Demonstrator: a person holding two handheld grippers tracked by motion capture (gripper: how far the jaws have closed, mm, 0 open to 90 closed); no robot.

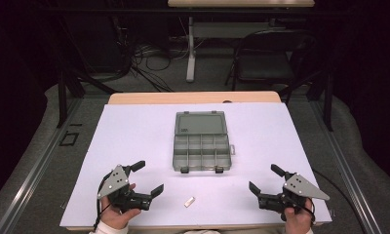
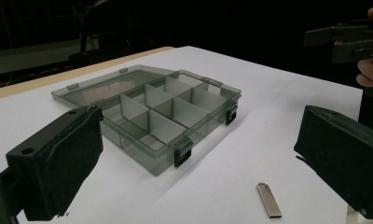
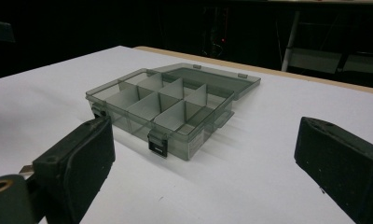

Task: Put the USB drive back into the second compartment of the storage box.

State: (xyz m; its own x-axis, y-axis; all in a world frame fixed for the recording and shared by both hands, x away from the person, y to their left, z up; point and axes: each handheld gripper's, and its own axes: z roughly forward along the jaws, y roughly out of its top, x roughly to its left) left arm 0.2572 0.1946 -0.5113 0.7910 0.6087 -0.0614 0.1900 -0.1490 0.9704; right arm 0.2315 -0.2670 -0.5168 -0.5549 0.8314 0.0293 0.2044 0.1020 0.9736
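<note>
A smoky grey plastic compartment box lies in the middle of the white table cover with its lid folded back flat; its several compartments look empty. A small flat metal piece lies near the front edge, between the two hands. My left gripper is held at the front left, jaws wide apart with nothing between them. My right gripper is held at the front right, also open and empty. Both point toward the box, well short of it.
The white cover lies over a wooden table. Behind the table stand a black folding chair, a white table leg and loose cables on the grey floor. The right gripper appears at the upper right of the left gripper view.
</note>
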